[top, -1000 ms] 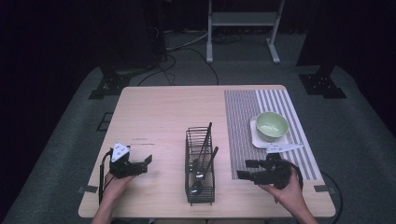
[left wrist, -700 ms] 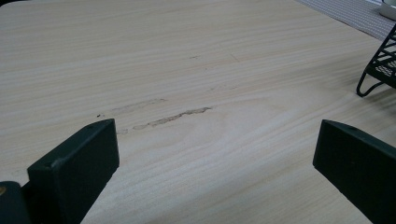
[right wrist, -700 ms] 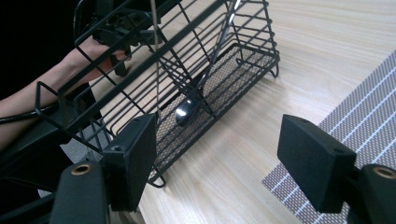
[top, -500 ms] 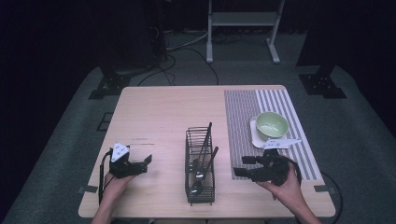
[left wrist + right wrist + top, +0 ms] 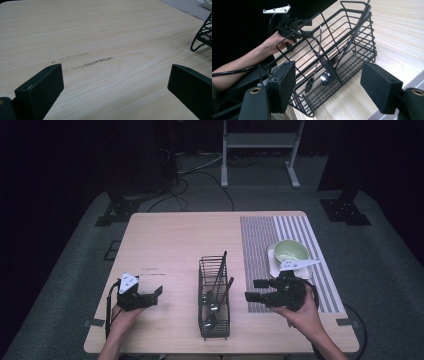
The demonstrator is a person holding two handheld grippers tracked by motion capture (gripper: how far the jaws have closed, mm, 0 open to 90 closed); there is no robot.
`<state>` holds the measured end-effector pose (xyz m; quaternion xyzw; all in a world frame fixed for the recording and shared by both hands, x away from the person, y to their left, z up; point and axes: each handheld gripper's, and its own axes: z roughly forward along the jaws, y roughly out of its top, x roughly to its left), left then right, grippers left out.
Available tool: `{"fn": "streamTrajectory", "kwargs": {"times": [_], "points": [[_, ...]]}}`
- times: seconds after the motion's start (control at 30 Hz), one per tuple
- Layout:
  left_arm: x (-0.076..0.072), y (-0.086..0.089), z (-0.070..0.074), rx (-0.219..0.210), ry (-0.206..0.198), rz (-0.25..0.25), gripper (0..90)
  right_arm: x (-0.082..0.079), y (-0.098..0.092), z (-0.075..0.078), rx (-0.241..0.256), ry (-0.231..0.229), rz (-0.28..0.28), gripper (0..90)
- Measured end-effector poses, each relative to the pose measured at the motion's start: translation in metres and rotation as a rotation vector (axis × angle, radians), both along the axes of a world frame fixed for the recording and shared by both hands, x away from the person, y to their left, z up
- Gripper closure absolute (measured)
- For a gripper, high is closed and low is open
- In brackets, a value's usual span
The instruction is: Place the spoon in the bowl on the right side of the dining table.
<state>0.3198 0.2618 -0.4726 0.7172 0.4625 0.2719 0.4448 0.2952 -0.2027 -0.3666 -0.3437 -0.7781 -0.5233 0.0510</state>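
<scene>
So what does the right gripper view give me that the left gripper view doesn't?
Right gripper view alone: inside the wire basket, a spoon and dark utensils lying in it; the right gripper with jaws open toward the basket; the left gripper beyond it. Left gripper view alone: the scuff mark on bare wood ahead of that gripper's open jaws, and a strip of the striped mat. Both: the wooden table and some part of the basket.

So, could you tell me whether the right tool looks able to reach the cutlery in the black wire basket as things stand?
Probably yes. The right tool is open and points at the black wire basket, with bare table between them. The basket's top is open, so the cutlery looks reachable from above.
</scene>
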Motion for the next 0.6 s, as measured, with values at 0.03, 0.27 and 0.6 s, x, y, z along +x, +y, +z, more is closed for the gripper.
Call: {"fn": "streamTrajectory", "kwargs": {"times": [0.03,0.27,0.6], "points": [[0.0,0.0,0.0,0.0,0.0,0.0,0.0,0.0,0.0,0.0,0.0,0.0,0.0,27.4],[0.0,0.0,0.0,-0.001,0.0,0.0,0.0,0.004,0.01,0.006,-0.011,-0.005,0.019,27.4],[0.0,0.0,0.0,-0.001,-0.002,-0.001,0.0,0.014,0.025,0.01,-0.04,0.0,0.048,28.0]]}}
